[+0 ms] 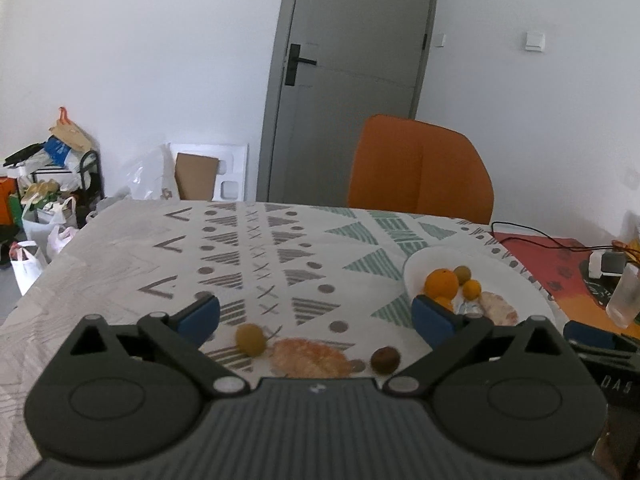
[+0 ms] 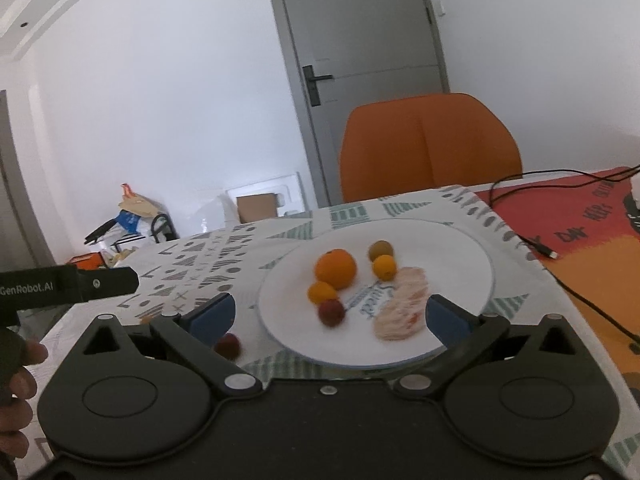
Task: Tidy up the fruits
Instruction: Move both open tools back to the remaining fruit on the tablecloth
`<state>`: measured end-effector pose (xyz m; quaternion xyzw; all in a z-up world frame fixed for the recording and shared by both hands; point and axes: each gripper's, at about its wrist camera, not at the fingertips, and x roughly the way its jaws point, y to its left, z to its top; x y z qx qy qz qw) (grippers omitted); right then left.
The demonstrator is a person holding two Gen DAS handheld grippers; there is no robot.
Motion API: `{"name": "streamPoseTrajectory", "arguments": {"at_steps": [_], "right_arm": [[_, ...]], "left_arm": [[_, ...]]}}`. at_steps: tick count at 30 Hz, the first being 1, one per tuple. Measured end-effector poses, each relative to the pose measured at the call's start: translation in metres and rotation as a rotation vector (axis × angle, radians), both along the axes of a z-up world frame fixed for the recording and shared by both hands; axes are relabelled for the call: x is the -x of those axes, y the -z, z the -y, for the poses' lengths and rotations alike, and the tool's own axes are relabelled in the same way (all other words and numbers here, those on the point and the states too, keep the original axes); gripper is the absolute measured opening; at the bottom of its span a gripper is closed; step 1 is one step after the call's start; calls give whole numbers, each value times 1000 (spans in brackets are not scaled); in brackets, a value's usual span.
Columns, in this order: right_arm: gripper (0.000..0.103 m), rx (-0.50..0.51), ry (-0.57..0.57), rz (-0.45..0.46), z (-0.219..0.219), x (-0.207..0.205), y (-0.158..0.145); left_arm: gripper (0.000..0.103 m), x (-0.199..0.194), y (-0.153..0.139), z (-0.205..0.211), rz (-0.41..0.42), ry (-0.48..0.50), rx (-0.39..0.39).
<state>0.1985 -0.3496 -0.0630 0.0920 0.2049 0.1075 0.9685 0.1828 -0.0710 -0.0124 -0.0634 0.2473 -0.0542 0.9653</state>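
The left gripper [image 1: 316,314] stands wide apart, holding nothing, above a yellow-green fruit [image 1: 251,339], a net-wrapped fruit [image 1: 308,356] and a brown fruit [image 1: 385,359] on the tablecloth [image 1: 132,264] near the tabletop's near edge. The right gripper [image 2: 330,314] is also wide, over the white plate [image 2: 460,264] of fruit, including a large orange [image 2: 335,268]. A blurred red fruit [image 2: 227,346] lies just off the plate's left rim, half hidden by a finger. The tabletop's far-left stretch lies bare.

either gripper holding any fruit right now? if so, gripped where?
Nothing held. The left gripper is open above loose fruit on the tablecloth; the right gripper is open in front of the white plate.
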Motion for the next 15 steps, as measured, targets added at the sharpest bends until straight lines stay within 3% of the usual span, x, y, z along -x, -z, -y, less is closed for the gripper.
{"name": "streamPoseTrajectory", "arguments": {"at_steps": [15], "right_arm": [[103,6,-87,1,-27,6,1]], "left_arm": [[101,22,14,-30,-48,-41,-5]]}}
